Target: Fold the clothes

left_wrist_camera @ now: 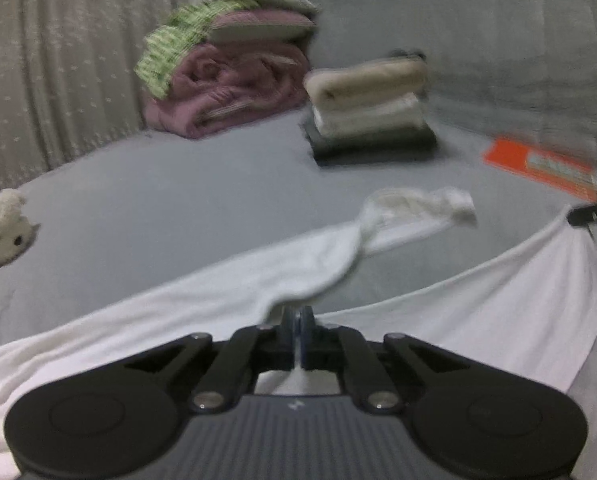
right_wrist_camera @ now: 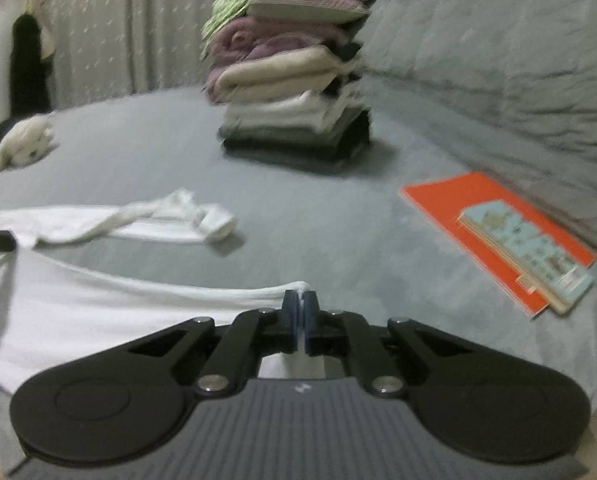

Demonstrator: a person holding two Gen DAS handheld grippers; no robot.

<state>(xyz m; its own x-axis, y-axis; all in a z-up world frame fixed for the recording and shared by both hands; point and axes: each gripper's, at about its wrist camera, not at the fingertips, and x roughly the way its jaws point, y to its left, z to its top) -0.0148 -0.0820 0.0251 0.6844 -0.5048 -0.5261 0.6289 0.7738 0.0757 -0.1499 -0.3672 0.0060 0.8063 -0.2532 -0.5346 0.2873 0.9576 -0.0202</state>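
Beyond white garment (right_wrist_camera: 98, 312), folded stack (right_wrist_camera: 298, 120), orange book (right_wrist_camera: 494, 232), soft toy (right_wrist_camera: 22, 148) w/ grey bed (right_wrist_camera: 298, 220).

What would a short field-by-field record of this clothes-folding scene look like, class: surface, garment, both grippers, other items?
surface: grey bed sheet
garment in work: white garment, spread out, one sleeve lying twisted
left gripper: shut on the garment's edge
right gripper: shut on another edge of the garment
folded stack: cream, white and dark pieces, beyond the garment
blanket pile: purple, green-patterned cloth on top
orange book: flat on the sheet, a smaller book on it
plush toy: white, at the sheet's edge
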